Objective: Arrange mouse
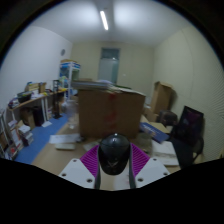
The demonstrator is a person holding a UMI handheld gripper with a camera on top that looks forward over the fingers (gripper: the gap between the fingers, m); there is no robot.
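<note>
A dark grey computer mouse sits between my gripper's two fingers, held up in the air above the room floor level. The purple pads press against both sides of the mouse. The white finger bodies show below it. The mouse's rounded back faces the camera and hides what lies directly ahead of the fingers.
A large brown cardboard box stands ahead beyond the mouse. A desk with clutter is at the left, blue floor beside it. A black monitor stands at the right on a table with papers.
</note>
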